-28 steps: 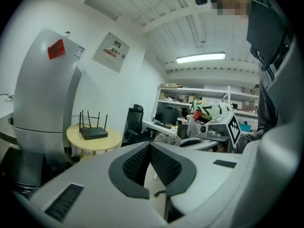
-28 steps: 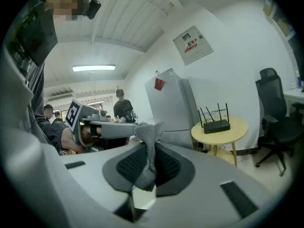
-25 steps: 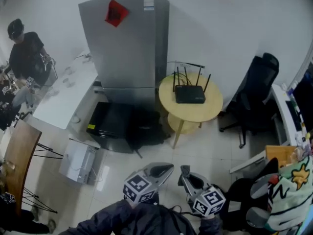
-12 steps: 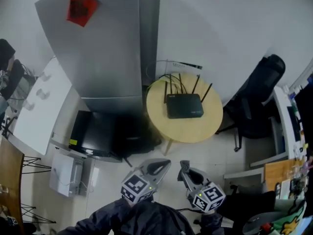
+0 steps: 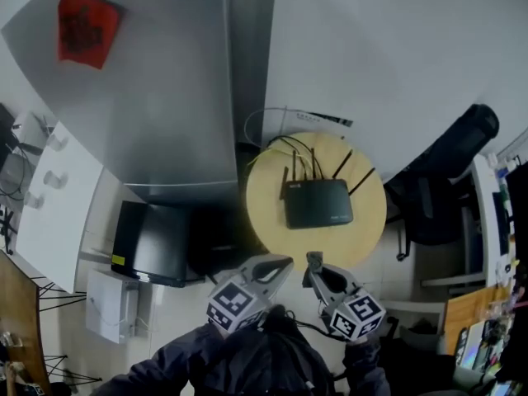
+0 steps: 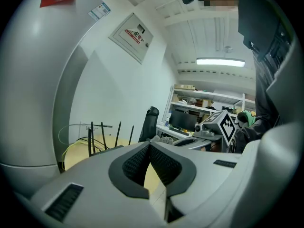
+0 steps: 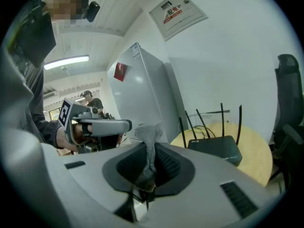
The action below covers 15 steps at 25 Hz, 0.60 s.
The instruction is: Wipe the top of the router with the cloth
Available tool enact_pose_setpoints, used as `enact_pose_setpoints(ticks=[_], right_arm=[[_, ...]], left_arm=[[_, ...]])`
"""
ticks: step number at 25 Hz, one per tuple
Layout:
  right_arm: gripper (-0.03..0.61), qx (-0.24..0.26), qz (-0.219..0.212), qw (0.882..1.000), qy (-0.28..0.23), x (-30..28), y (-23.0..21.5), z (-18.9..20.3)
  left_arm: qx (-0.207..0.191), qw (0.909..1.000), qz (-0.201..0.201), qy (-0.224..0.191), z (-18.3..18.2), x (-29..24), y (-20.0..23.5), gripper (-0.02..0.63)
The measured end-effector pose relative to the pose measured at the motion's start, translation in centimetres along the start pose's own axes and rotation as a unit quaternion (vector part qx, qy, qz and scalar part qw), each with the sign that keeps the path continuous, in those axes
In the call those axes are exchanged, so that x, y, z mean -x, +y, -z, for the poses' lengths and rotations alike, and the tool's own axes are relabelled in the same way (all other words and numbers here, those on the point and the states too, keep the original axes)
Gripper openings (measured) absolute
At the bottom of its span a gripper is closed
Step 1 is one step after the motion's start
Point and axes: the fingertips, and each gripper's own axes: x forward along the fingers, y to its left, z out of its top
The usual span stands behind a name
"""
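the router [image 5: 318, 203] lies flat near the middle of the round table [image 5: 363, 242], its long side running left to right across the person and its antennas rising from the far edge — so the bare top faces up, open to a wipe. the cloth [image 7: 148, 134] is pinched in the right gripper [image 5: 316, 264], short of the router; the left gripper [image 5: 283, 264] is closed on nothing, likely just kept aside.
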Motion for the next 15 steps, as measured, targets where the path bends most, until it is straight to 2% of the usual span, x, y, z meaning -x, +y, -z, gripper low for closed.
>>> enact_pose_setpoints(ticks=[8, 15], right_arm=[[0.069, 0.034, -0.013, 0.999, 0.027, -6.2, -7.0, -3.1], [0.069, 0.051, -0.055, 0.993, 0.096, -14.5, -14.5, -2.9]], left_arm=[[0.018, 0.9995, -0.027, 0.004, -1.2, -3.3, 5.7, -0.008], [0.042, 0.9961, -0.078, 0.005, -2.2, -6.4, 10.7, -0.008]])
